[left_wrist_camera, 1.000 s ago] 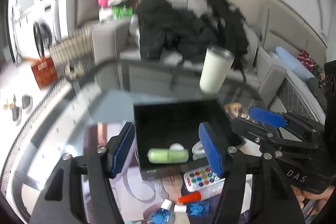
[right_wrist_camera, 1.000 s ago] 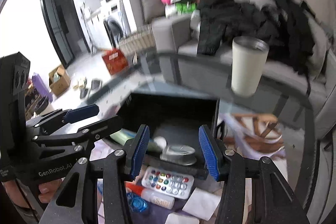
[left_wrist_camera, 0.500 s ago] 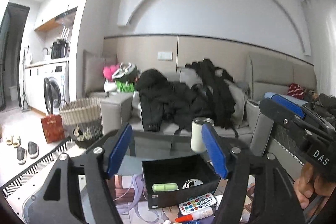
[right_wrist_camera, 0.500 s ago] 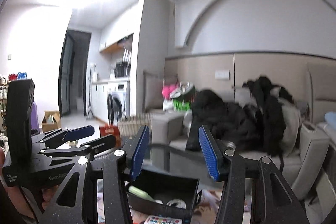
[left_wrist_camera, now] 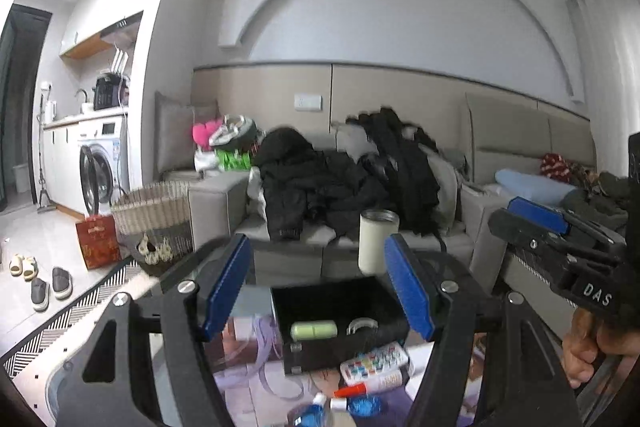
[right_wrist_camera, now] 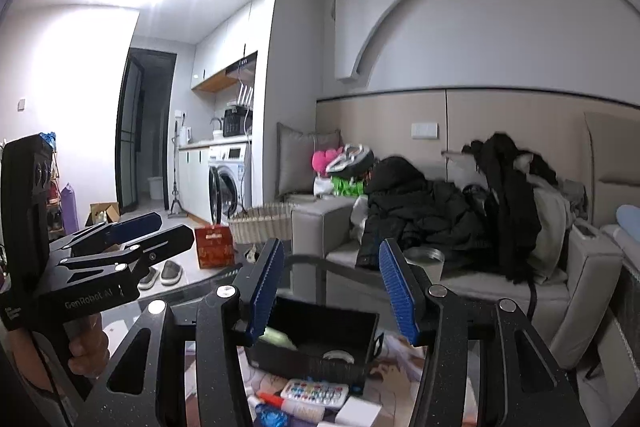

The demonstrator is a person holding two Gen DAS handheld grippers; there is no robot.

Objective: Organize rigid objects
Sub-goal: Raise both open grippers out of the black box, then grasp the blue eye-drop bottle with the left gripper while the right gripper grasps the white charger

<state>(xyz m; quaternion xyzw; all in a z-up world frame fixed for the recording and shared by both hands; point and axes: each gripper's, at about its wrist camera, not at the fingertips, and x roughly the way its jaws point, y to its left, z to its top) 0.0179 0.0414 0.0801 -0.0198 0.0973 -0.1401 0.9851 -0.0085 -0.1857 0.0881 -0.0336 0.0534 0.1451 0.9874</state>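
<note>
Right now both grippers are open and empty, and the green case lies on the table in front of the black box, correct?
Not quite. In the left wrist view the green case lies inside the black box, not in front of it. Both grippers, left and right, are open and empty.

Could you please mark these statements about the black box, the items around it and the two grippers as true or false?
1. The green case lies inside the black box. True.
2. The left gripper is shut on the remote. False: its jaws stand open and hold nothing.
3. The remote with coloured buttons lies outside the box, in front of it. True.
4. The white tumbler lies tipped over inside the box. False: it stands upright on the glass table behind the box.
5. The right gripper has open, empty jaws. True.
</note>
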